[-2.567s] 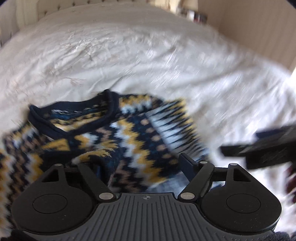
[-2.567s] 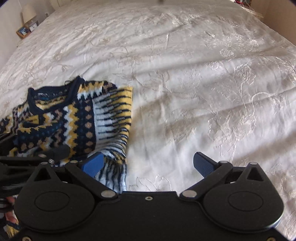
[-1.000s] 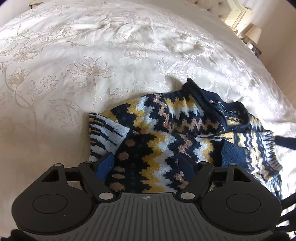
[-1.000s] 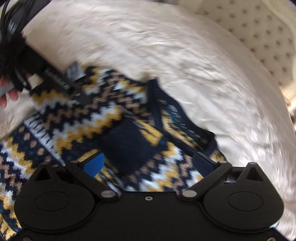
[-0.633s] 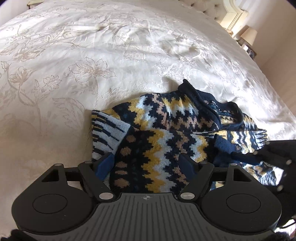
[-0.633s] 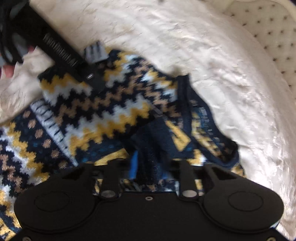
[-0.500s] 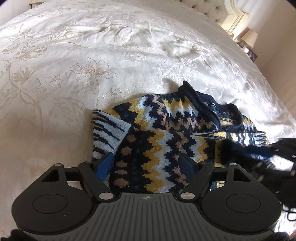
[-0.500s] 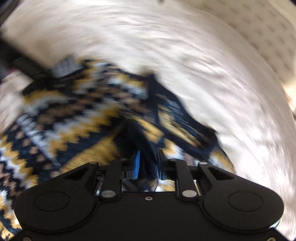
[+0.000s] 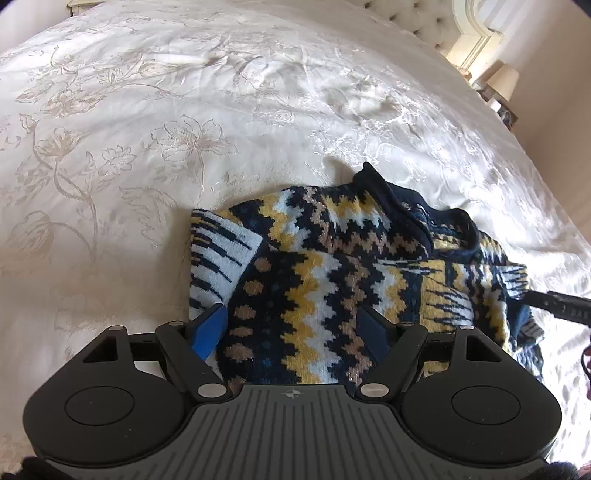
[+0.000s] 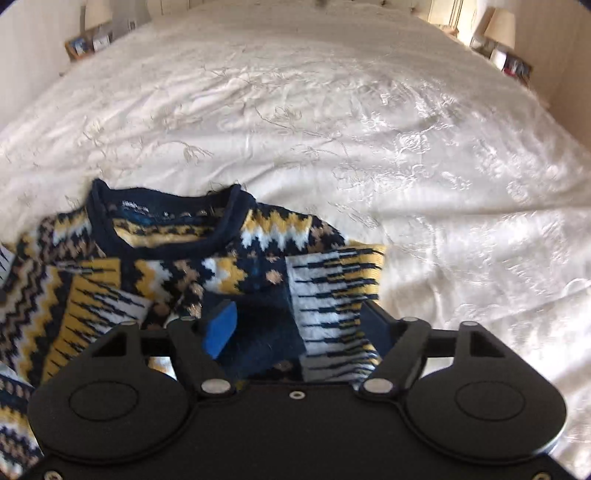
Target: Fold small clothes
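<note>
Your sweater [image 9: 317, 280] is a small knit in navy, mustard, white and tan zigzag bands with a navy ribbed collar, lying partly folded and bunched on the bed [image 9: 147, 129], directly ahead of both grippers. Your left gripper [image 9: 293, 326] is released, its fingers spread wide with the patterned body of the sweater between them but nothing pinched. Your right gripper [image 10: 299, 325] is likewise released, fingers apart over a white-and-yellow striped cuff [image 10: 334, 295] and a dark navy patch.

The left wrist view gives you the sweater side-on: a striped sleeve end [image 9: 218, 258] lies just ahead of your left finger, the collar [image 9: 399, 206] rises farther ahead and to the right, and part of your other gripper pokes in at the far right edge. The right wrist view shows what that one hides: the open neckline [image 10: 166, 221] facing you with the inner label area, plus a lamp [image 10: 498, 26] beyond the bed at upper right.
</note>
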### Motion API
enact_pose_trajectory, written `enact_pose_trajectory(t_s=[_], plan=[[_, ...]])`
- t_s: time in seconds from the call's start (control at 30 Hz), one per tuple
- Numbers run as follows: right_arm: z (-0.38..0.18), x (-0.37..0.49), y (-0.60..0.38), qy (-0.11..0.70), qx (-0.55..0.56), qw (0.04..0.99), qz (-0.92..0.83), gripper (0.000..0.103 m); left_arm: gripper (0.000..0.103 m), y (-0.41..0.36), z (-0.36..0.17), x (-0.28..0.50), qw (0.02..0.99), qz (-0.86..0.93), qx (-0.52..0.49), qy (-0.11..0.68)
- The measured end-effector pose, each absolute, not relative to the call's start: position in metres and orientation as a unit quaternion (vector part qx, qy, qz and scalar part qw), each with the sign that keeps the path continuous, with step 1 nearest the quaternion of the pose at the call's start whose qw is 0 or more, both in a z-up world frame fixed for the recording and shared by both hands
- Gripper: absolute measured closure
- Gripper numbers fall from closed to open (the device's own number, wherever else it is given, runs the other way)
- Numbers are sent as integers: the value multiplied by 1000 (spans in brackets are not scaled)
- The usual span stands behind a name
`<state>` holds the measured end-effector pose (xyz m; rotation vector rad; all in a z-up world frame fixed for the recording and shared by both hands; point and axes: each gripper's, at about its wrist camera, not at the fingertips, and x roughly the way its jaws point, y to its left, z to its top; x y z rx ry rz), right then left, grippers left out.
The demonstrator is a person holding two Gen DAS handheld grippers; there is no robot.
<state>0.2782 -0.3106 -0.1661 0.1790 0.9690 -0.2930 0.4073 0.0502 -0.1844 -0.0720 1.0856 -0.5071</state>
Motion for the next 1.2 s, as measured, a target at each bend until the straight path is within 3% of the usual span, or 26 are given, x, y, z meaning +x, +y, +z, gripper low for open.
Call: enact_pose_trajectory(t_s=[0.1,0.2,0.3,0.33,0.37,0.67,0.87,1.2], plan=[[-172,286,-319,477,111,865,-107,24,27,51,-184,404,824,-239,-30,513],[-186,295,-325,501,140,849,-91,31,27,52,-183,402,825,-237,-30,512],[-201,297,-336,521,201,827,-75,58,27,53,-182,400,827,-232,-34,511],[-202,297,-338,522,216,822,-76,77,27,53,-182,399,827,-232,-33,511],[-201,297,-339,521,224,820,-73,84,27,53,-181,399,828,-232,-34,509],[-114,278,-331,407,113,903,-80,88,27,44,-155,390,848,-230,-38,476],[-164,285,-347,475,90,865,-136,88,27,22,-170,396,838,-243,-10,488],[-192,274,-344,507,103,843,-145,88,27,26,-200,389,816,-234,65,525]])
